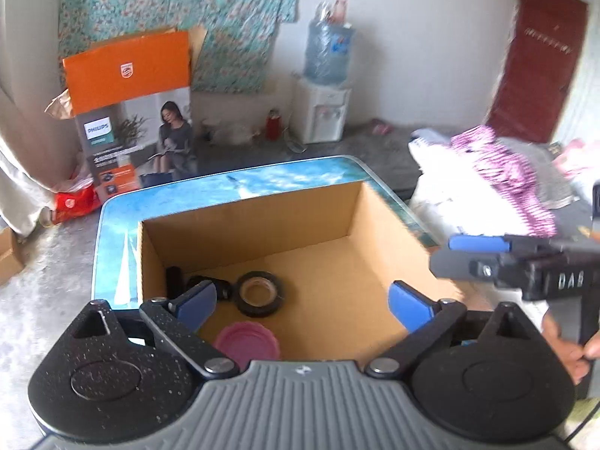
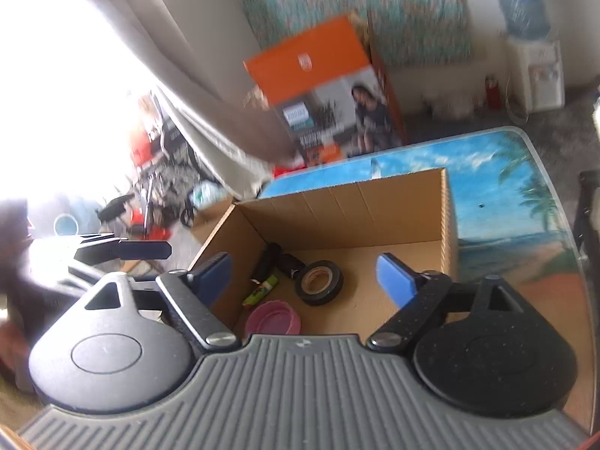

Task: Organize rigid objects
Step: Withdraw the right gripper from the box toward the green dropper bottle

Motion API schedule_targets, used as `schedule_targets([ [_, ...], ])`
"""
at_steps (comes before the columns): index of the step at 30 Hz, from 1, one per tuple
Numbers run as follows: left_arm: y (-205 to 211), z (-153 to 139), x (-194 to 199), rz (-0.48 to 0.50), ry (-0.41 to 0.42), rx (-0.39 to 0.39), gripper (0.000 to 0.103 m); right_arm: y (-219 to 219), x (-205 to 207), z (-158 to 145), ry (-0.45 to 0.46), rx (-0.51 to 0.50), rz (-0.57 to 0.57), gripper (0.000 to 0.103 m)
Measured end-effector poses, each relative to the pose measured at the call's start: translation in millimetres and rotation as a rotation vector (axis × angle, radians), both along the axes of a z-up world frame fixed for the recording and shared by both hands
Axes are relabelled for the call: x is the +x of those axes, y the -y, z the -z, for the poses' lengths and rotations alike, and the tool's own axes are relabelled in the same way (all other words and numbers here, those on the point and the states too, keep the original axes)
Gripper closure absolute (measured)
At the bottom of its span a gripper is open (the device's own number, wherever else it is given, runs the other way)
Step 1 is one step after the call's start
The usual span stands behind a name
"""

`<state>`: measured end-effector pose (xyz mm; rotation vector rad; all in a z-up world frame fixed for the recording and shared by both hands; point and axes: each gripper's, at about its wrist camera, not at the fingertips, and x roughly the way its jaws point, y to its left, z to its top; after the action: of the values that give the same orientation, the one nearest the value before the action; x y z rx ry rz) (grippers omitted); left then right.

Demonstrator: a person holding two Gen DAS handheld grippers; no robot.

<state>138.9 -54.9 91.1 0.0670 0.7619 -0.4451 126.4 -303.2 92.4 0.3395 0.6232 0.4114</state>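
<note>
An open cardboard box (image 1: 337,217) (image 2: 337,202) stands on a table with a beach picture. Inside lie a roll of black tape (image 1: 258,293) (image 2: 318,282), a pink lid (image 1: 247,341) (image 2: 273,318), dark cylindrical items (image 1: 204,283) (image 2: 279,260) and a small green object (image 2: 260,290). My left gripper (image 1: 303,305) hovers above the box's near side, open, nothing between its blue pads. My right gripper (image 2: 303,281) also hangs over the box, open and empty. In the left wrist view the right gripper (image 1: 525,262) shows at the right edge, held by a hand (image 1: 570,341).
The beach-print table (image 1: 120,225) (image 2: 506,195) extends beyond the box. An orange and grey appliance carton (image 1: 131,112) (image 2: 330,97) stands on the floor behind. A water dispenser (image 1: 324,86) (image 2: 532,37), a heap of clothes (image 1: 498,176) and floor clutter (image 2: 157,187) lie around.
</note>
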Motion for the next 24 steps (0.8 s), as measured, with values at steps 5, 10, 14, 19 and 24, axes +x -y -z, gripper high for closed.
schedule_targets([
  [5, -10, 14, -39, -0.008, -0.033, -0.095, 0.002, -2, -65, 9, 0.047, -0.071, 0.095, 0.001],
  [10, -19, 42, -60, -0.027, -0.197, -0.236, 0.002, -14, -109, 15, 0.07, -0.2, 0.152, 0.001],
  [14, -19, 61, -78, -0.057, -0.192, -0.195, 0.002, -33, -133, 16, 0.12, -0.364, 0.182, 0.001],
  [19, -22, 75, -94, -0.082, -0.178, -0.201, 0.002, -37, -153, 15, 0.167, -0.438, 0.193, 0.001],
  [24, -24, 79, -101, -0.102, -0.145, -0.21, 0.002, -35, -156, 13, 0.197, -0.474, 0.235, 0.001],
])
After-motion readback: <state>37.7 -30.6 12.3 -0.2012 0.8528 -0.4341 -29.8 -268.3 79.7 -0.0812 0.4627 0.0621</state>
